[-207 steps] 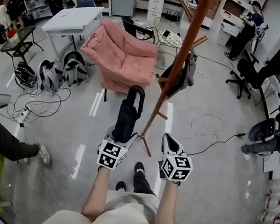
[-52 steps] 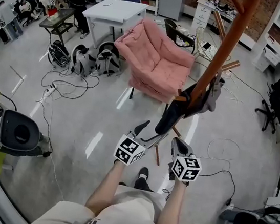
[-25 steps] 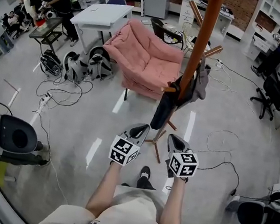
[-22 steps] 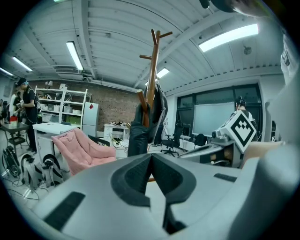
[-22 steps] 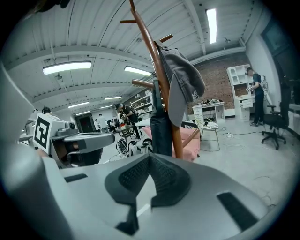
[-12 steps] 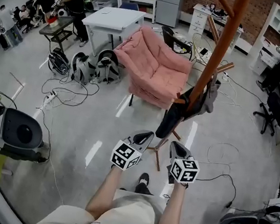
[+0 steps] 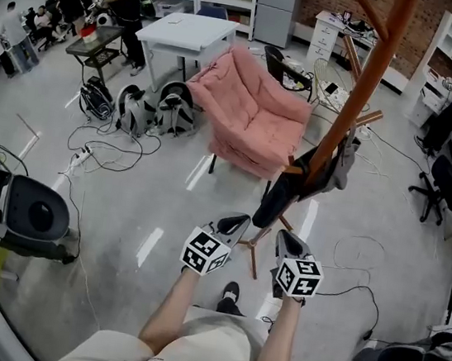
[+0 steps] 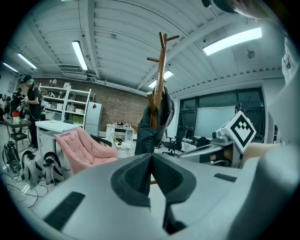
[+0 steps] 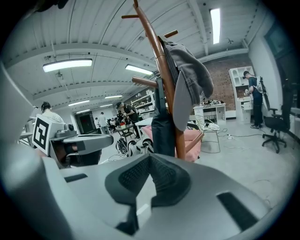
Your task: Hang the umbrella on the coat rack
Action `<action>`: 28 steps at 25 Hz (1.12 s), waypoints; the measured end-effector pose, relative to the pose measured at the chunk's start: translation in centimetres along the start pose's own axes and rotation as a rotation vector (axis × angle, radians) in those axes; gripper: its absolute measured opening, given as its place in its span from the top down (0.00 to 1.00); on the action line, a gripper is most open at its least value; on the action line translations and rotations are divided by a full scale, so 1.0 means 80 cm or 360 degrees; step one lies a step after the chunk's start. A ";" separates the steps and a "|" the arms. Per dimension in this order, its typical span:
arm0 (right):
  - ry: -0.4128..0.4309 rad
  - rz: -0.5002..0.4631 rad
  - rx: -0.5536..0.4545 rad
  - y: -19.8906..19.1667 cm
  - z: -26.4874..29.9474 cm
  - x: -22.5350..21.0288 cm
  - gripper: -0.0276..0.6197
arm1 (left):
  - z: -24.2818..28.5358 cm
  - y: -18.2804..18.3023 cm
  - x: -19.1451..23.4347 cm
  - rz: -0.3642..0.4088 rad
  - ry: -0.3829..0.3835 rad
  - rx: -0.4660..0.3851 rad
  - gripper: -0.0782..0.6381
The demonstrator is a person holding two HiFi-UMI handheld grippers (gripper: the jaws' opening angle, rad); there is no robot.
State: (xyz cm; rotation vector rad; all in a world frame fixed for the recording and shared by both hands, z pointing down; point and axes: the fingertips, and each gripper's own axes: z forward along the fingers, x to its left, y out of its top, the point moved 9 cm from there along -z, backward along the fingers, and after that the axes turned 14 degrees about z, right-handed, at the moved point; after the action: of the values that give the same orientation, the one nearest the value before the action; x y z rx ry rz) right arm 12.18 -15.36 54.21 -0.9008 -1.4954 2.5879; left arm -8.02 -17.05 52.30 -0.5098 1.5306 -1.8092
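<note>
A: Item one, umbrella (image 7: 278,193): where is it sitting?
B: It is hanging folded on the coat rack (image 7: 357,90), beside a grey garment (image 7: 342,160).
A: Left gripper (image 7: 238,219), right gripper (image 7: 284,239)?
B: Both are hovering on the rack's near side, jaws pressing together, gripping nothing, apart from the umbrella.

Smooth, reddish-brown wooden coat rack (image 7: 353,93), matt dark cloth umbrella (image 7: 278,195) and a grey cloth garment (image 7: 342,163); soft pink fabric armchair (image 7: 256,113); glossy, reflective grey floor (image 7: 124,194).
</note>
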 end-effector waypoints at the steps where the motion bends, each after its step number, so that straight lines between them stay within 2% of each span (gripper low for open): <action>1: 0.0002 0.0006 -0.0007 0.001 0.001 0.000 0.95 | 0.001 -0.001 0.001 0.0002 -0.0001 0.0001 0.88; 6: 0.0003 0.0005 -0.0017 0.002 0.003 -0.002 0.95 | 0.004 -0.003 0.004 0.0011 0.0003 0.0012 0.88; 12: -0.0004 -0.0017 0.0008 0.001 0.005 -0.008 0.95 | 0.007 -0.002 0.007 0.0006 0.0078 -0.0045 0.88; 18: 0.0017 -0.0025 -0.0003 0.008 0.006 -0.007 0.95 | 0.013 0.001 0.005 0.0060 0.0052 0.0028 0.88; 24: 0.0022 -0.0034 0.0010 0.012 0.009 -0.010 0.95 | 0.017 0.003 0.009 -0.0011 0.0032 0.0001 0.88; 28: 0.0031 -0.0067 0.0013 0.012 0.011 -0.012 0.95 | 0.018 0.003 0.014 -0.0020 0.0083 -0.0015 0.88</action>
State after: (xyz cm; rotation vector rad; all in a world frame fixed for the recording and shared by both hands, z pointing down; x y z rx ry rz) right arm 12.83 -16.88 54.24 -0.8814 -1.4816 2.5465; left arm -7.68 -18.87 52.26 -0.4809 1.5746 -1.8389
